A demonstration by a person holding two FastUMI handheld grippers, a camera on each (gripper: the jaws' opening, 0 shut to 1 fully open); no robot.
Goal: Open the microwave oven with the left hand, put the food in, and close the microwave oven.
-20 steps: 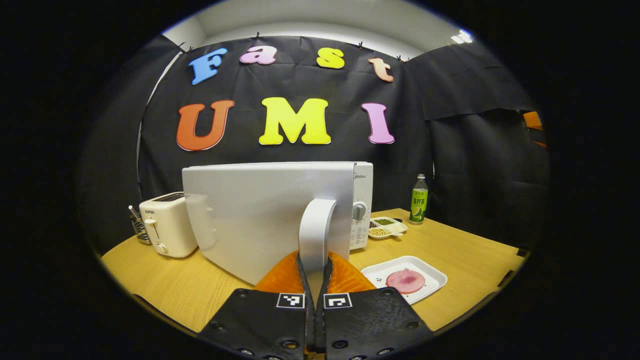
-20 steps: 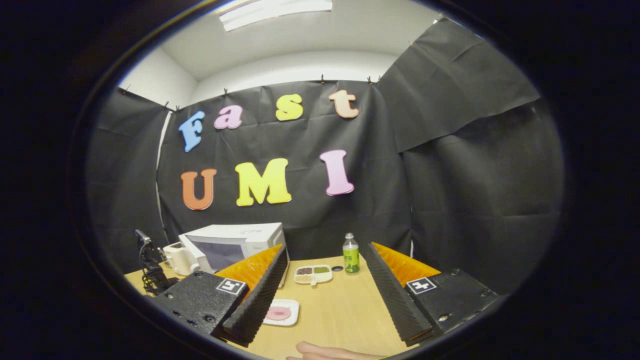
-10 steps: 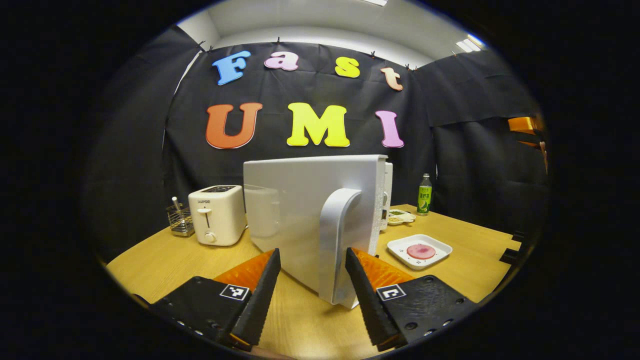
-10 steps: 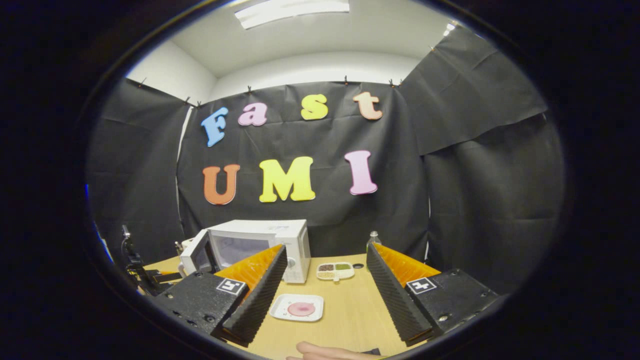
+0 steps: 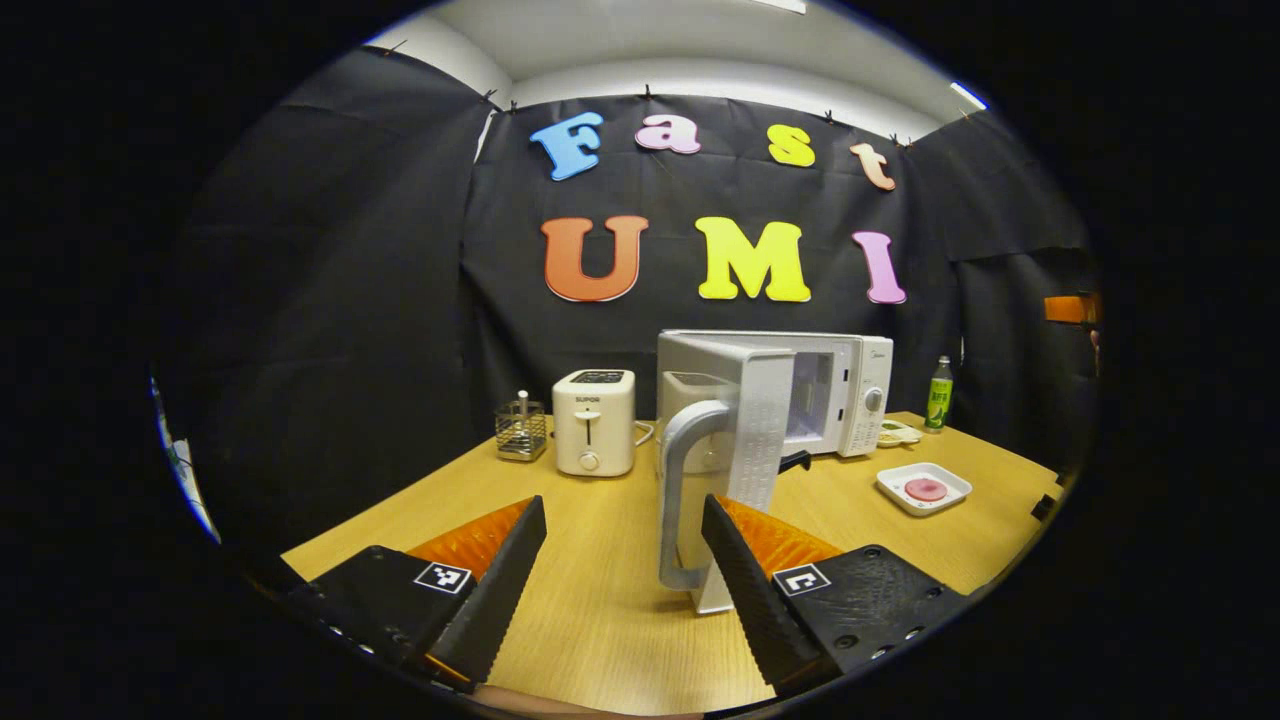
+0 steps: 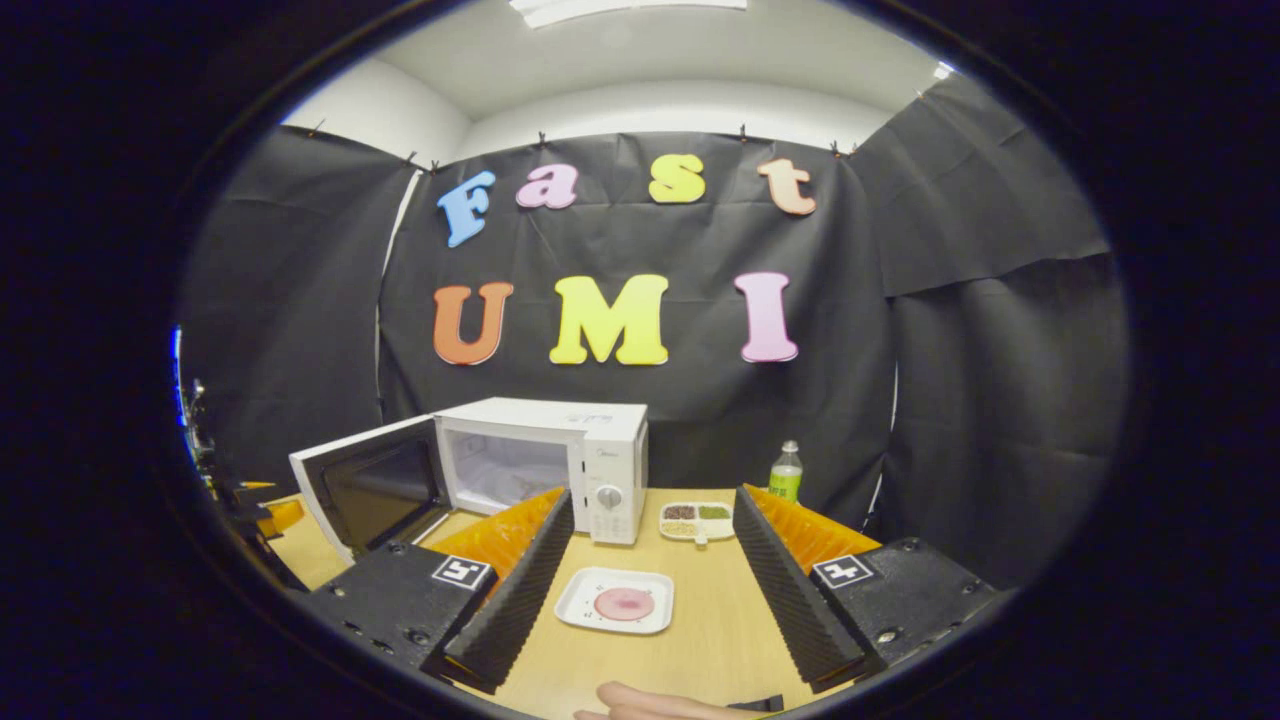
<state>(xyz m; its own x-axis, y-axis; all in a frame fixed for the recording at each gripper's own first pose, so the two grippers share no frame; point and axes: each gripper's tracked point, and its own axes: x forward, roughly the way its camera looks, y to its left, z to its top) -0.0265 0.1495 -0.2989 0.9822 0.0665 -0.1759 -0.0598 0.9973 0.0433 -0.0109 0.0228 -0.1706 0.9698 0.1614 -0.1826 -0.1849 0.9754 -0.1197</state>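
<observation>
Left gripper view, left to right: rack (image 5: 521, 431) and toaster (image 5: 594, 421) stand at the table's (image 5: 600, 620) back edge, clear of the door's swing. The door (image 5: 745, 425) hangs wide open, edge-on, its handle (image 5: 683, 490) just ahead of the left gripper (image 5: 622, 560). The fingers are spread and touch nothing; I judge the pull is done and the handle let go. The microwave (image 5: 850, 385) cavity is exposed. Farther right, the food (image 5: 926, 490) lies on its plate (image 5: 905, 478) on the table, well apart from the oven, not yet loaded. A bottle (image 5: 939, 394) stands behind.

Right gripper view: the open door (image 6: 372, 485) is at left, the microwave (image 6: 560, 455) beside it. The right gripper (image 6: 650, 575) hovers with fingers apart, framing the plate (image 6: 585, 610) and food (image 6: 624, 603), probably lined up for the pickup. A snack tray (image 6: 697, 519) sits behind.

Change over the last second: the left fingers were clamped on the handle, then parted; the gripper has backed off and the door has swung further. The right gripper has turned toward the plate.
</observation>
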